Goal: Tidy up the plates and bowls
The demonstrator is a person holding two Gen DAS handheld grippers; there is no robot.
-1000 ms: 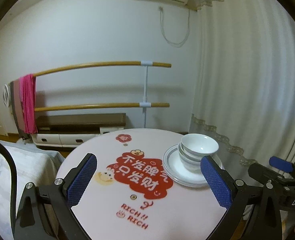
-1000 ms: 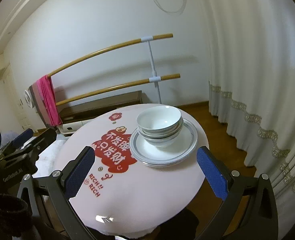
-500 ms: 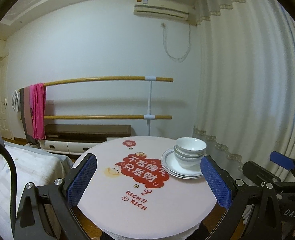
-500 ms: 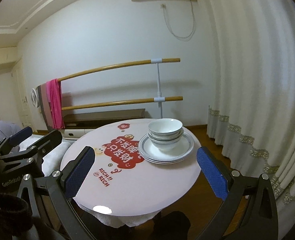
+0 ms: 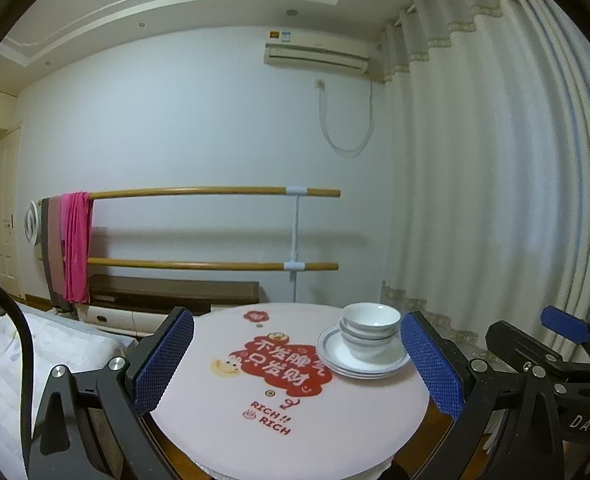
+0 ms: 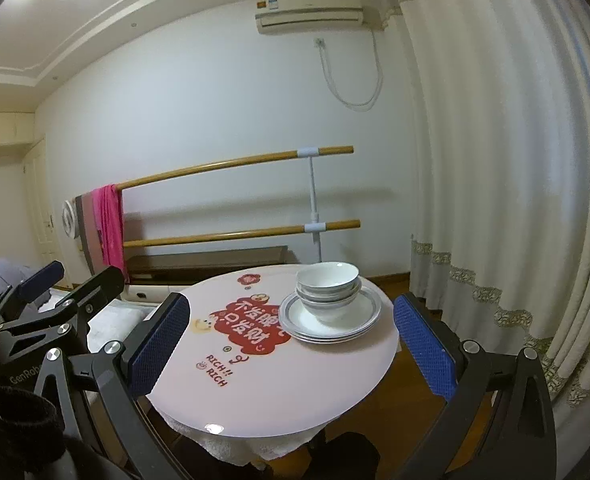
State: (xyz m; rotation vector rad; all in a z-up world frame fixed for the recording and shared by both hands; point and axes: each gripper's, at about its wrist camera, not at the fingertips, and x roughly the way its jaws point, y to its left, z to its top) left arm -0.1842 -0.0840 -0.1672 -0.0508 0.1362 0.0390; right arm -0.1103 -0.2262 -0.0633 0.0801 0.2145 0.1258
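A stack of white bowls [image 5: 370, 328] [image 6: 327, 285] sits on a stack of grey-rimmed white plates [image 5: 337, 358] [image 6: 295, 324] at the right side of a round pink table [image 5: 327, 432] [image 6: 295, 384] with a red printed design. My left gripper [image 5: 295, 364] is open and empty, held back from the table's near edge. My right gripper [image 6: 291, 348] is open and empty too, also back from the table. Each gripper shows at the edge of the other's view.
A wooden double barre [image 5: 215, 192] with a pink towel [image 5: 75, 248] stands along the back wall above a low dark bench [image 5: 175, 292]. White curtains [image 5: 495, 200] hang at the right. A bed [image 5: 35, 360] lies left of the table.
Both grippers have pulled back and tilted upward, away from the table; the dishes look smaller and farther. The bowls and plates have not moved.
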